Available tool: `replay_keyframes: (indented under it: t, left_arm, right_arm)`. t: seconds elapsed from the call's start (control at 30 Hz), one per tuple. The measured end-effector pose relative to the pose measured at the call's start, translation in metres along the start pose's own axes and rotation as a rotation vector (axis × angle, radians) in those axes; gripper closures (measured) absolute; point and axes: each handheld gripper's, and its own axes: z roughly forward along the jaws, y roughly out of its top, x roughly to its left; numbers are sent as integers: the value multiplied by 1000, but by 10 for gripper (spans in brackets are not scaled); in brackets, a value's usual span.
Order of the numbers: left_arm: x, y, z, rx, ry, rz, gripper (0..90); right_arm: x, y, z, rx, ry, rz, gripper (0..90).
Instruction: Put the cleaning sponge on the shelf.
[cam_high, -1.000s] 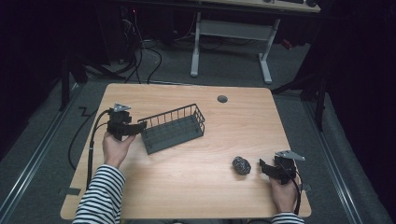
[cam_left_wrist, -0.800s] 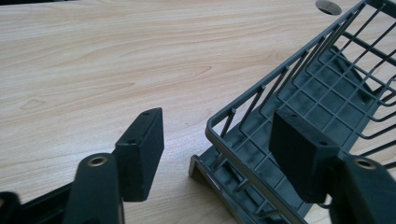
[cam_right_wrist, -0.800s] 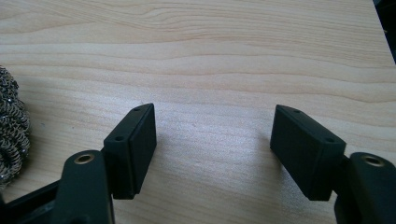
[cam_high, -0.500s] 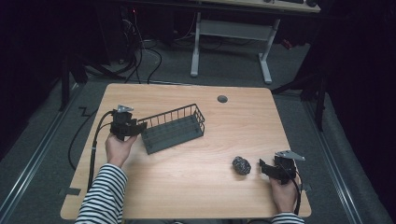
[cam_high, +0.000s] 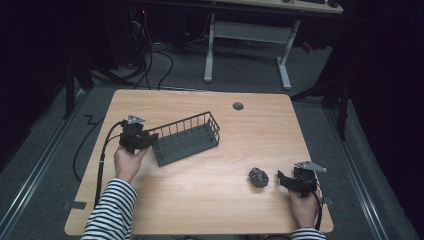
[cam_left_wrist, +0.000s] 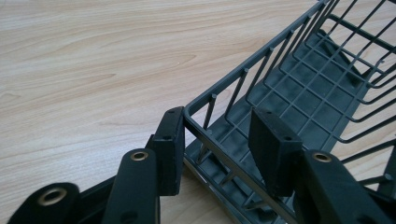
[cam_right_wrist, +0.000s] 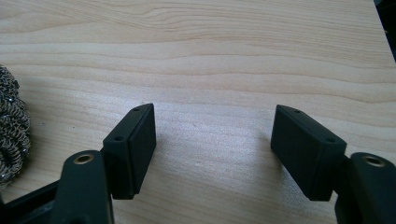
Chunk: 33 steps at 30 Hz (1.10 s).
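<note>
Two grippers: left gripper (cam_left_wrist: 217, 151) has just closed, clamping the dark wire basket's (cam_high: 186, 138) end rim to steady it; right gripper (cam_right_wrist: 215, 154) hangs wide beside the steel-mesh scrubber ball (cam_high: 258, 177) on the counter (cam_high: 200, 200).

left hand-held gripper (cam_high: 146, 140) clamped, right hand-held gripper (cam_high: 281, 179) agape

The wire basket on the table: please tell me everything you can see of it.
The wire basket is long, narrow and dark grey, apparently coated metal: thin upright bars under a top rim, with a grid floor. It is empty and stands upright on the wooden table, left of centre, lying at a slant. The left gripper has just been closing on its near end wall, one jaw outside and one inside, against the rim.
</note>
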Motion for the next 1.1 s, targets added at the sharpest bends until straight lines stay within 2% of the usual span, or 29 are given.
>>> replay_keyframes:
  t: [0.17,0.33,0.37,0.47,0.8,0.9,1.1]
  left_arm:
    - [-6,-6,-4,-9,-10,2,563]
    - [-18,-9,-8,-3,-10,44,562]
    - [-21,-12,-8,-7,-28,34,562]
    - [-23,-15,-9,-17,-39,31,562]
    - [-38,-24,-17,-27,-63,43,559]
    - [-45,-26,-18,-21,-66,62,558]
    - [-52,-29,-19,-25,-79,63,555]
  right_arm:
    - [0,0,0,0,0,0,311]
    - [0,0,0,0,0,-1,312]
    - [0,0,0,0,1,-1,311]
    - [0,0,0,0,1,-1,311]
    - [0,0,0,0,1,-1,311]
    - [0,0,0,0,0,-3,311]
    - [0,0,0,0,1,-3,311]
